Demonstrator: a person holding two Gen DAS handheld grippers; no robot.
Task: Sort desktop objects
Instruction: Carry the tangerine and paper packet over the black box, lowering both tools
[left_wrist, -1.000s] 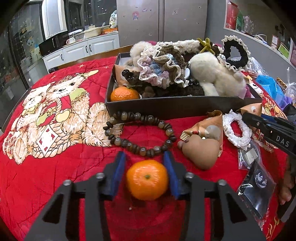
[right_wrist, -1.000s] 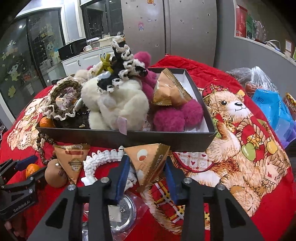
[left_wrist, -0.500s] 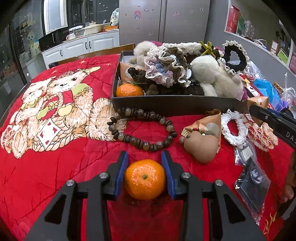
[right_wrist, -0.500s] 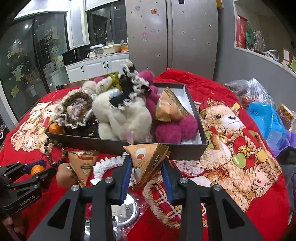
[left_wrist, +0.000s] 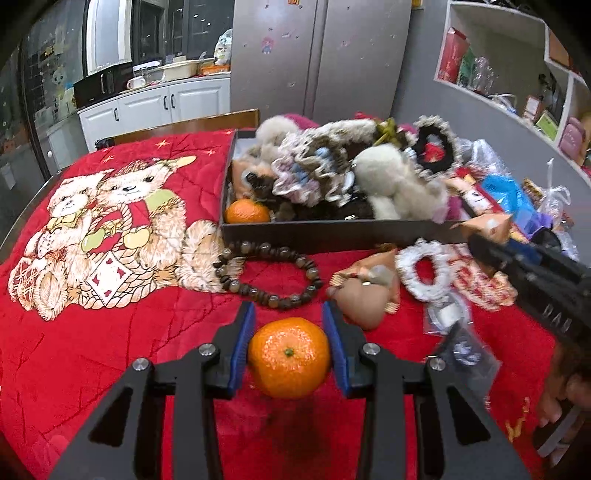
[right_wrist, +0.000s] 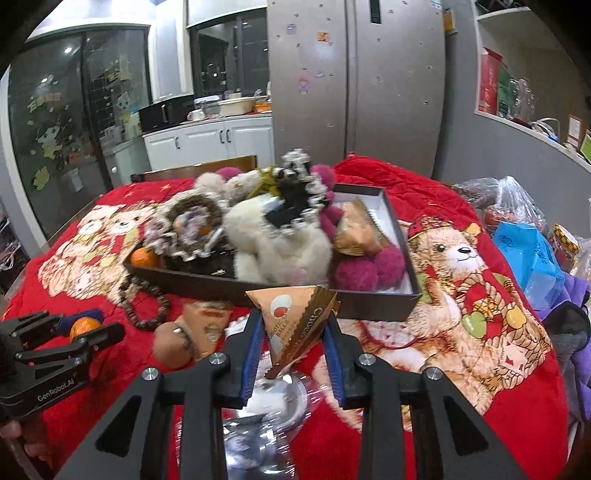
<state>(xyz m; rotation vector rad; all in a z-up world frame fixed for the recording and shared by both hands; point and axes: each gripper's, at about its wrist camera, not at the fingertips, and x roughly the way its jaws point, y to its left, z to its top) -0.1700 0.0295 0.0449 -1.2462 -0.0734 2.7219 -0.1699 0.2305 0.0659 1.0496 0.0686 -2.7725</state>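
Tangerine (left_wrist: 289, 357) sits clamped between the blue pads of my left jaws, partly closed around it and held just above the red bear-print cloth (left_wrist: 110, 332) on the worktop. My right jaws are likewise partly closed, pinching a triangular orange snack packet (right_wrist: 295, 325) by its sides, clear of the cloth. Ahead of both lies the dark box (left_wrist: 332, 234) heaped with fluffy hair ties, a second tangerine (left_wrist: 246, 212) in its near corner, and a bead bracelet (left_wrist: 269, 273) just before it.

Likely a home kitchen: steel fridge (right_wrist: 354, 85), white cabinets (right_wrist: 207, 142), a microwave (right_wrist: 166, 110).
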